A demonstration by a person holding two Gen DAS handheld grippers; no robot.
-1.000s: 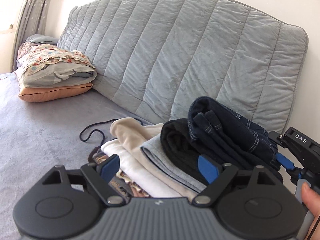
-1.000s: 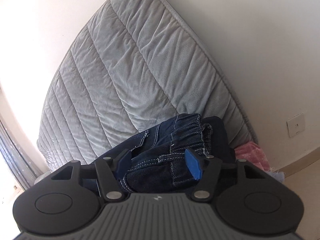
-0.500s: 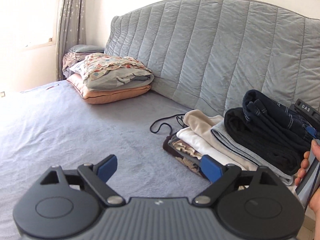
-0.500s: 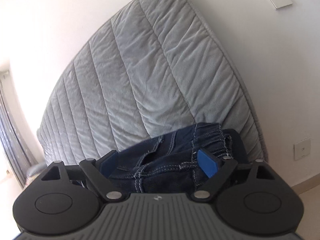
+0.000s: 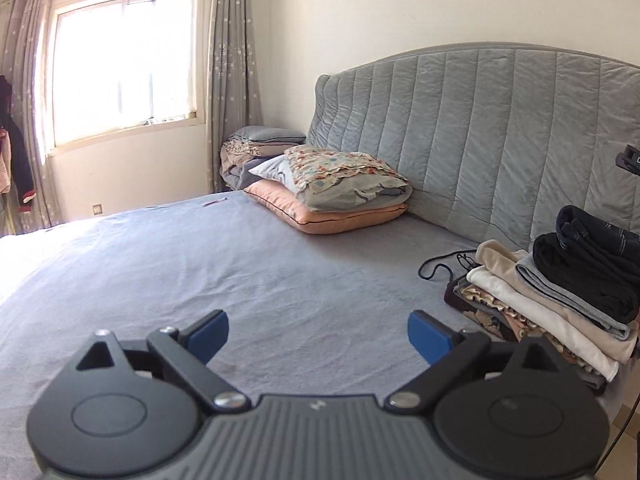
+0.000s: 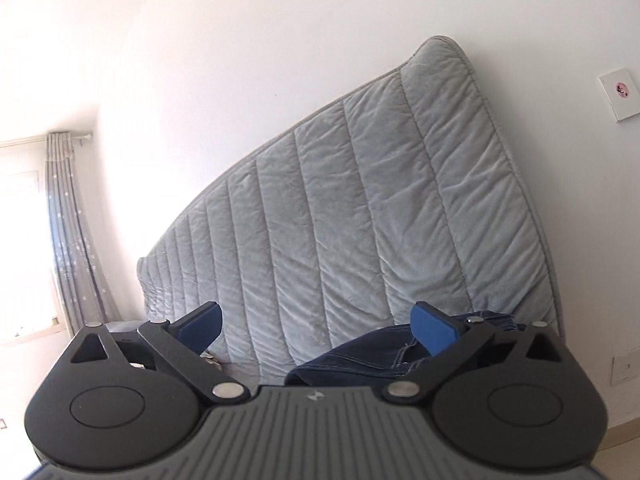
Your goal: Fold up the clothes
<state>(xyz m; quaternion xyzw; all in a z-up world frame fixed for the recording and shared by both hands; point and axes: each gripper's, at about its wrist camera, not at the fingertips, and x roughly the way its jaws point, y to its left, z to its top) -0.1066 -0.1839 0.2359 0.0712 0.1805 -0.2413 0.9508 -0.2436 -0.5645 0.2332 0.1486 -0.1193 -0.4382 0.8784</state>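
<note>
My left gripper and right gripper are both opening, empty; the jeans top the folded stack at three o'clock; I see nothing unfolded left.

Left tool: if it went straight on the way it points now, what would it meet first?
Probably the bare grey bedspread. The left tool, jaws opening with nothing between them, aims slightly down over it; the stacked pillows lie farther on. Depth is uncertain.

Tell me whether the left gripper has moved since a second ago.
Yes. The left gripper swung left, away from the clothes pile; window now in view.
</note>
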